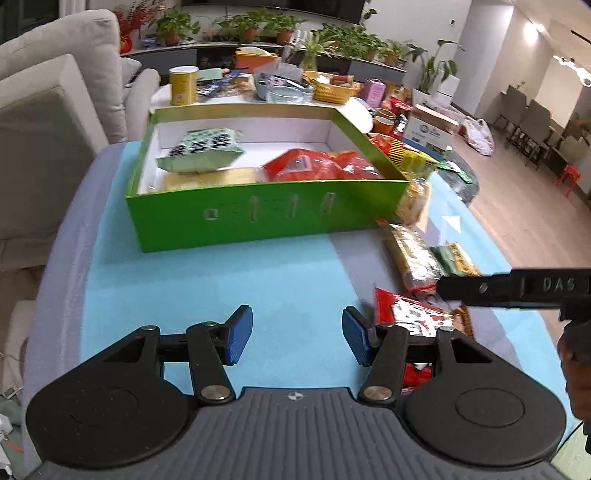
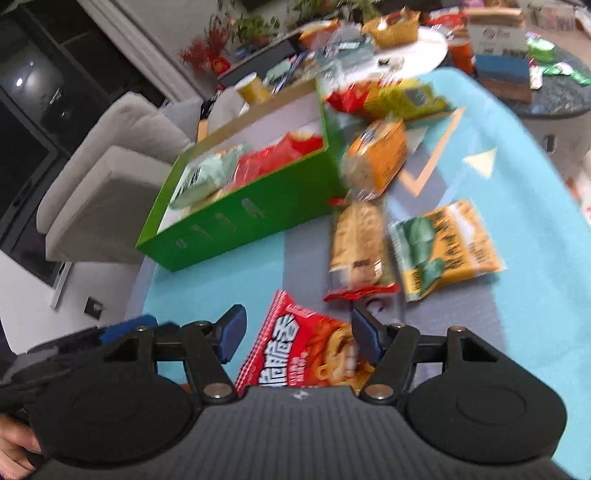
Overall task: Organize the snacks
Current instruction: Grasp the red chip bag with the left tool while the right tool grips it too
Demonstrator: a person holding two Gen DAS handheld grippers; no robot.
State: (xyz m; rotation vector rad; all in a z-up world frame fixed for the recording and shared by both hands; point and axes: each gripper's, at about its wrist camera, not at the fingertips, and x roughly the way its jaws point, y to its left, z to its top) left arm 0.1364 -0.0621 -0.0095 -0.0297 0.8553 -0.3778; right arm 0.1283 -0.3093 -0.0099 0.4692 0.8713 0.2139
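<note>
Behind, a grey sofa (image 1: pixel 48 122) flanks the blue mat (image 1: pixel 221 280); plants (image 1: pixel 258 26) beyond.

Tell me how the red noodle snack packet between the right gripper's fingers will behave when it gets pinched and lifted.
The red packet looks like a thin, puffy film bag, so it will probably feel light and crumple under the pads. Its glossy surface may slip. The right gripper stands open around it, and the contents seem brittle, so a gentle pinch seems wise.

Both wrist views low, sharing green box (image 1: pixel 258 218)
</note>
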